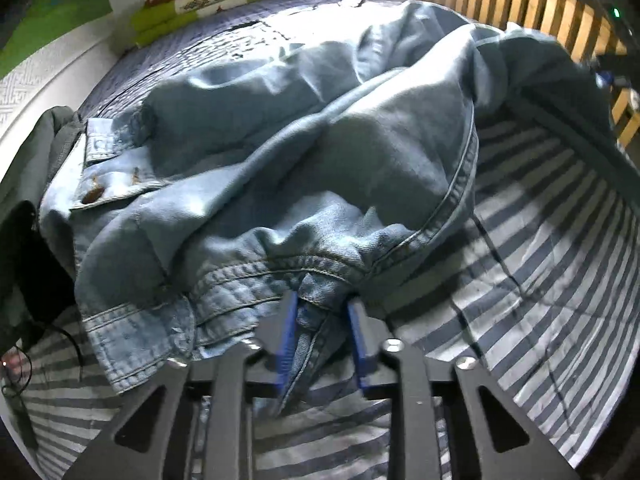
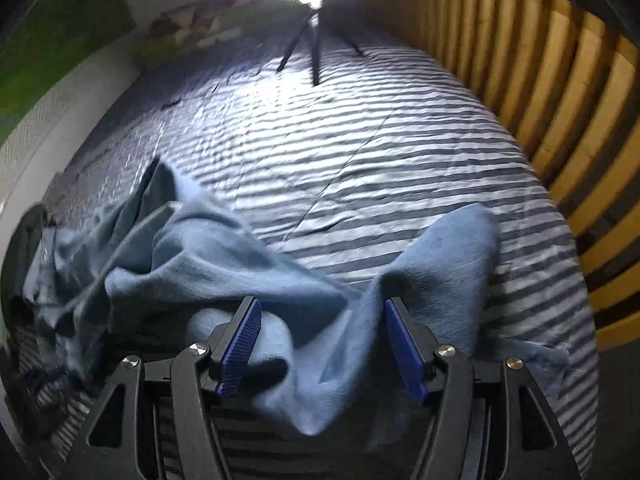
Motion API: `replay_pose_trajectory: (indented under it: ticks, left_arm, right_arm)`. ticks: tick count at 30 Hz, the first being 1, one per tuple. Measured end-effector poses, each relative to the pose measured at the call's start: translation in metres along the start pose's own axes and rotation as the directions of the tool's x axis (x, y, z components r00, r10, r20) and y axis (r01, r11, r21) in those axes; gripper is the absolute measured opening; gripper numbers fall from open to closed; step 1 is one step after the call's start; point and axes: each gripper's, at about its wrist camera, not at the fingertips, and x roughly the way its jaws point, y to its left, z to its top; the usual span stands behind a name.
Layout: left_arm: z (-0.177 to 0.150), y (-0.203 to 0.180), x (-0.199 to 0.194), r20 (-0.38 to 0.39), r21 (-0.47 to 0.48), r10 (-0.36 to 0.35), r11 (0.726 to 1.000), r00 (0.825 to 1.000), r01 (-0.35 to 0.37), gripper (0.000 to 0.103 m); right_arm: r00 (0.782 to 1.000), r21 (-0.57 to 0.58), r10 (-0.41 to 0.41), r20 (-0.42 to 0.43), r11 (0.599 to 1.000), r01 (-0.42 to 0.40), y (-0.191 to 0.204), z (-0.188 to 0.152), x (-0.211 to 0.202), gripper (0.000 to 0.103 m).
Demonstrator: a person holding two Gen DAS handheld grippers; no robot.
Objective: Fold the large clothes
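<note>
The left gripper (image 1: 322, 306) pointed steeply downward, its two blue fingers (image 1: 287, 336) drawn close together and pinching a bunched fold of the denim garment (image 1: 320, 140) between them, cloth trailing down between the pads. The right gripper (image 2: 323, 316) also angled steeply down, its blue fingers (image 2: 240, 350) standing well apart; blue fabric lay in the gap between them without being pressed by either pad. Both black frames filled the lower edge of their views.

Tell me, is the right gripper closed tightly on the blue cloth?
No. The right gripper stands open, its blue pads wide apart, with the denim garment lying loosely between them.
</note>
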Motion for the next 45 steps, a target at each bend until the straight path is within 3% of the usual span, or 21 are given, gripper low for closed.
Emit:
replay_pose_trajectory:
  ticks: [1, 3, 8, 12, 14, 15, 17, 20, 21, 22, 24, 26, 29, 32, 33, 34, 36, 38, 40, 43, 45]
  left_arm:
    - [0.000, 0.002, -0.004, 0.009, -0.008, -0.008, 1.000, 1.000, 0.008, 0.020]
    - [-0.001, 0.010, -0.018, 0.035, -0.025, -0.007, 1.000, 0.999, 0.008, 0.017]
    - [-0.014, 0.046, -0.069, 0.116, -0.126, -0.020, 0.991, 0.993, 0.035, 0.012]
    - [-0.029, 0.095, -0.100, 0.175, -0.241, -0.023, 0.968, 0.984, 0.066, 0.011]
    - [-0.048, 0.121, -0.119, 0.200, -0.307, -0.008, 0.949, 0.980, 0.070, 0.010]
    - [-0.056, 0.136, -0.122, 0.200, -0.348, -0.002, 0.935, 0.980, 0.073, 0.011]
    - [-0.074, 0.160, -0.124, 0.183, -0.410, 0.008, 0.910, 0.983, 0.069, 0.011]
    - [-0.093, 0.177, -0.119, 0.155, -0.444, 0.020, 0.895, 0.988, 0.051, 0.011]
    - [-0.099, 0.178, -0.118, 0.149, -0.443, 0.018, 0.895, 0.989, 0.050, 0.011]
    - [-0.103, 0.178, -0.118, 0.143, -0.441, 0.018, 0.896, 0.990, 0.047, 0.011]
    - [-0.107, 0.170, -0.117, 0.135, -0.430, 0.023, 0.902, 0.991, 0.037, 0.011]
    - [-0.105, 0.165, -0.112, 0.138, -0.427, 0.026, 0.903, 0.990, 0.036, 0.011]
    - [-0.103, 0.165, -0.109, 0.139, -0.438, 0.031, 0.898, 0.990, 0.034, 0.010]
    - [-0.101, 0.163, -0.114, 0.130, -0.448, 0.045, 0.894, 0.990, 0.018, 0.010]
    - [-0.101, 0.164, -0.114, 0.128, -0.453, 0.043, 0.891, 0.991, 0.020, 0.010]
    - [-0.100, 0.165, -0.115, 0.125, -0.456, 0.044, 0.890, 0.991, 0.018, 0.010]
    - [-0.100, 0.165, -0.116, 0.119, -0.456, 0.052, 0.890, 0.991, 0.008, 0.011]
    - [-0.099, 0.165, -0.120, 0.124, -0.462, 0.055, 0.887, 0.991, 0.008, 0.010]
    - [-0.099, 0.166, -0.124, 0.131, -0.468, 0.066, 0.884, 0.989, 0.003, 0.009]
    - [-0.102, 0.168, -0.131, 0.145, -0.484, 0.065, 0.875, 0.987, 0.013, 0.009]
    - [-0.105, 0.167, -0.135, 0.150, -0.488, 0.069, 0.872, 0.986, 0.014, 0.001]
  right_arm:
    - [1.000, -0.016, 0.003, -0.007, 1.000, -0.003, 0.004, -0.005, 0.001, 0.033]
    - [0.999, -0.042, -0.015, -0.033, 0.999, 0.013, 0.012, -0.015, 0.001, 0.006]
    - [0.999, -0.075, -0.037, 0.006, 0.997, 0.037, 0.024, -0.045, -0.026, 0.004]
    - [0.995, -0.058, 0.026, 0.094, 0.998, -0.021, 0.028, -0.082, -0.072, 0.003]
    - [0.996, -0.118, 0.060, 0.067, 0.992, -0.052, 0.041, -0.112, -0.080, 0.003]
    - [0.995, -0.179, 0.101, 0.008, 0.979, -0.098, 0.050, -0.131, -0.077, 0.004]
    - [0.985, -0.281, 0.119, -0.126, 0.948, -0.151, 0.066, -0.168, -0.069, 0.006]
    - [0.982, -0.286, 0.114, -0.150, 0.946, -0.154, 0.061, -0.192, -0.074, 0.009]
    - [0.980, -0.230, 0.143, -0.135, 0.958, -0.172, 0.049, -0.189, -0.079, 0.014]
    - [0.981, -0.179, 0.156, -0.116, 0.968, -0.175, 0.038, -0.182, -0.083, 0.028]
    - [0.993, -0.090, 0.102, -0.052, 0.990, -0.107, 0.017, -0.162, -0.088, 0.052]
    - [0.998, -0.051, 0.059, -0.014, 0.997, -0.060, 0.007, -0.140, -0.085, 0.054]
    - [0.994, -0.022, 0.098, -0.045, 0.995, -0.099, 0.018, -0.106, -0.060, 0.059]
    - [0.993, -0.123, -0.087, -0.074, 0.989, 0.077, 0.047, -0.088, -0.021, 0.060]
    - [0.987, -0.151, -0.118, -0.106, 0.983, 0.101, 0.050, -0.086, -0.005, 0.054]
    - [0.984, -0.159, -0.122, -0.133, 0.982, 0.100, 0.051, -0.087, 0.004, 0.026]
    - [0.978, -0.145, -0.138, -0.157, 0.983, 0.115, 0.052, -0.084, 0.013, 0.007]
    - [0.986, -0.133, -0.124, -0.107, 0.985, 0.110, 0.051, -0.077, -0.003, 0.005]
    - [0.997, -0.123, -0.071, 0.043, 0.990, 0.076, 0.048, -0.059, -0.052, 0.005]
    - [0.956, -0.094, 0.036, 0.290, 0.996, -0.008, 0.030, -0.048, -0.136, 0.005]
    - [0.927, -0.045, 0.036, 0.373, 0.999, -0.021, 0.006, -0.046, -0.179, 0.005]
